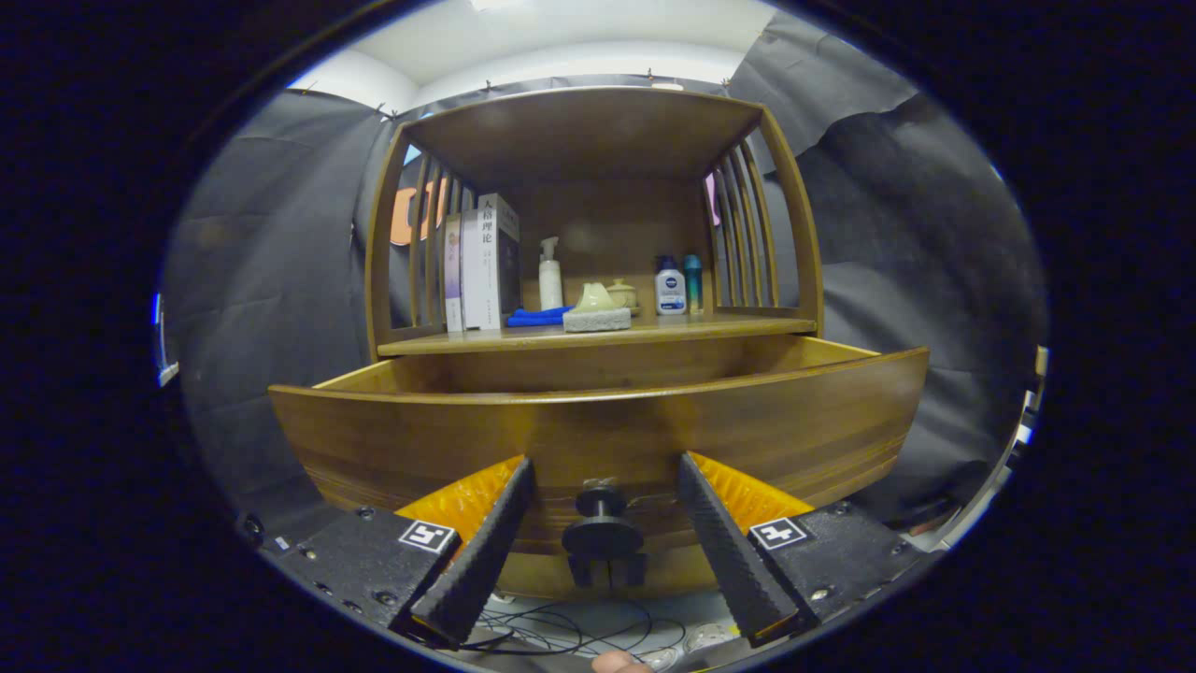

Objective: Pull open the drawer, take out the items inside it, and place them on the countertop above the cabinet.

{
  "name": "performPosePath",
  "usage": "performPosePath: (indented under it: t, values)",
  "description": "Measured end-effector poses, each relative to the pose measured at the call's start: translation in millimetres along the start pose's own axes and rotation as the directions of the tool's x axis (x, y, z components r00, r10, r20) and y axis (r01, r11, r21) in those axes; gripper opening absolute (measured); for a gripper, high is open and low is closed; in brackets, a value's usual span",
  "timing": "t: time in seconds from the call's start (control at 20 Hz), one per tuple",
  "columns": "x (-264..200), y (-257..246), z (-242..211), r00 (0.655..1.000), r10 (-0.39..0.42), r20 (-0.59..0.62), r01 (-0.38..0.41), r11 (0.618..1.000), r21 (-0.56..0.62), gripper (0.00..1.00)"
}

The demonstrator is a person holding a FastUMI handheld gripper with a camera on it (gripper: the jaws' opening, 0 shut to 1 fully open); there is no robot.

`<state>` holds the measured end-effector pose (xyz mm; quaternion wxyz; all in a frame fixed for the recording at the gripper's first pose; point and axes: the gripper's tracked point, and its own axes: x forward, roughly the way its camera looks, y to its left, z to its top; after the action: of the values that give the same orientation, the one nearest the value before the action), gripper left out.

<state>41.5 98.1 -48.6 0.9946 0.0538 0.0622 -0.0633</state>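
Note:
A wooden drawer (747, 430) stands pulled out from the cabinet, its curved front panel facing me. Its black round knob (601, 523) sits between my two fingers, touching neither. My gripper (604, 472) is open, the black ribbed fingers (486, 551) spread to either side of the knob. The drawer's inside is hidden behind its front panel. Above it lies the wooden countertop (729, 327), under a shelf frame with slatted sides.
On the countertop stand several books (481, 266), a white pump bottle (549, 276), a blue cloth (537, 318), a grey sponge with a pale object on it (596, 316), a small lidded jar (621, 293) and two small bottles (679, 285). Cables (579, 626) lie on the floor below.

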Motion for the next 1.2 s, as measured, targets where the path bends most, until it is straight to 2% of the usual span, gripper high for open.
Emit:
performPosePath:
  t: [0.65, 1.2]
  values:
    - [53.4, 8.5, 11.1, 0.999, -0.029, 0.019, 0.03, 0.999, -0.019, 1.0]
    - [121.5, 9.2, 22.3, 1.0, -0.025, 0.011, 0.026, 0.999, -0.021, 1.0]
